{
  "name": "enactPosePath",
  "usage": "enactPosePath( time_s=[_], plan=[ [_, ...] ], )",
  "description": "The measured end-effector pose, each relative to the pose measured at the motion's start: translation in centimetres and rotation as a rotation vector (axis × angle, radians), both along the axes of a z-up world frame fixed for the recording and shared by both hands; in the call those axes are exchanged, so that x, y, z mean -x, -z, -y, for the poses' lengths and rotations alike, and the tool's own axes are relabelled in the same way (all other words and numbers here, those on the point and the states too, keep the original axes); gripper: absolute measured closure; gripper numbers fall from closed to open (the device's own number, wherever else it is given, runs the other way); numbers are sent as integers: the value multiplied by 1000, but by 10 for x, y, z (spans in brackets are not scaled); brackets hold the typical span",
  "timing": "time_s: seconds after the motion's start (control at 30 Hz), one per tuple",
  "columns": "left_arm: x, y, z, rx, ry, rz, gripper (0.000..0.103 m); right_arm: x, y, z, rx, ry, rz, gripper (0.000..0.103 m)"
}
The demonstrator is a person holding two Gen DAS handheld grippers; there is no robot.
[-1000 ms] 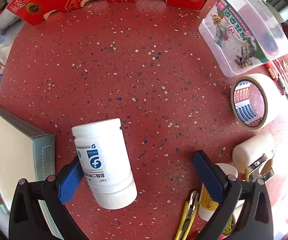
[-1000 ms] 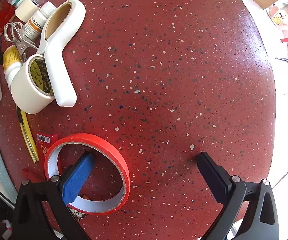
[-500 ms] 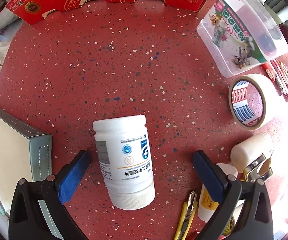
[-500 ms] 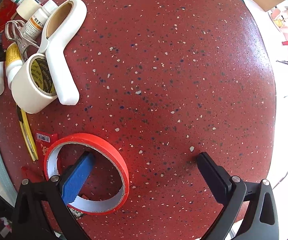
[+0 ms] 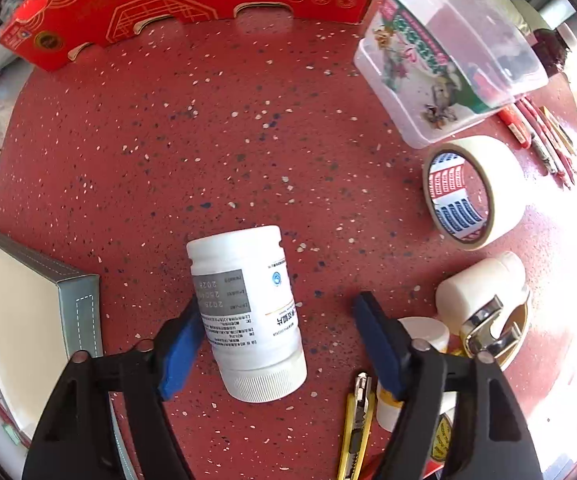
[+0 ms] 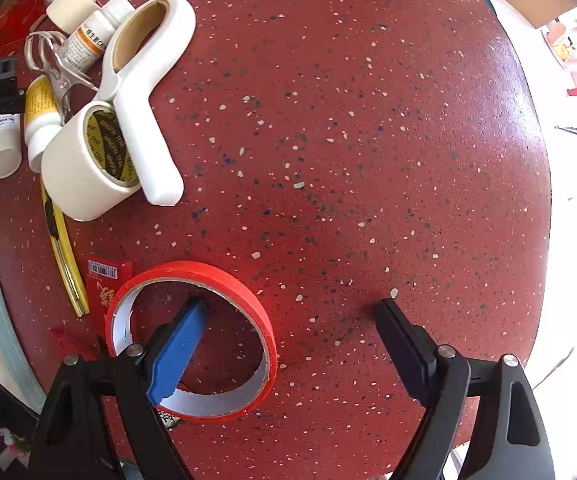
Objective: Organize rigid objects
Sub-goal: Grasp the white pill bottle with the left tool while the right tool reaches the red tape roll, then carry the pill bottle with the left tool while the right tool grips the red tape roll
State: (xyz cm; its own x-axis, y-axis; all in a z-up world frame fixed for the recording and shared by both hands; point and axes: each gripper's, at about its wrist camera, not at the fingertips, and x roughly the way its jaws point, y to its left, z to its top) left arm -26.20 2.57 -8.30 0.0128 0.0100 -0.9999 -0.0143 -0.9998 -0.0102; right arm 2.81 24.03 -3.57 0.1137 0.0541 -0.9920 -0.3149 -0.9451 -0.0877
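Both tongs have just been closing. The left tongs [image 5: 278, 344] straddle the lying white bottle [image 5: 248, 312], part-open, one pad touching. The right tongs [image 6: 290, 344] straddle the red tape roll's [image 6: 192, 336] rim, ungripped; next, squeeze.

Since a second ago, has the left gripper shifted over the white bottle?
Yes. The left gripper now straddles the white bottle, sitting farther from the grey box.
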Motion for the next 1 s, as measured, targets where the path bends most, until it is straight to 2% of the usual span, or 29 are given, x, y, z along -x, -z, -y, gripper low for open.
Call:
enactPosePath(
  time_s=[0.07,0.1,0.17,0.2,0.23,0.27,0.4,0.6,1.0],
  plan=[
    [-1,-3,0,-3,5,-1,58,1,-4,7,-6,-29,-9,42],
    [-1,-4,0,-6,9,-4,60,1,-6,10,-6,-40,-12,47],
    [-4,-3,2,-7,20,6,61,0,-8,14,-4,-54,-12,66],
    [-6,-3,2,0,28,8,61,0,-8,16,-6,-58,-11,71],
    [-9,-3,4,4,31,9,61,-1,-8,17,-1,-56,-10,88],
    [-11,-3,6,6,32,10,61,-2,-8,16,7,-48,-8,92],
    [-27,-6,15,14,45,9,61,-13,-9,15,43,-1,-6,95],
    [-60,-21,30,-1,74,-12,61,-33,-29,10,67,33,-46,95],
    [-154,-64,45,-40,167,-53,61,-77,-77,9,82,69,-107,95]
  ],
)
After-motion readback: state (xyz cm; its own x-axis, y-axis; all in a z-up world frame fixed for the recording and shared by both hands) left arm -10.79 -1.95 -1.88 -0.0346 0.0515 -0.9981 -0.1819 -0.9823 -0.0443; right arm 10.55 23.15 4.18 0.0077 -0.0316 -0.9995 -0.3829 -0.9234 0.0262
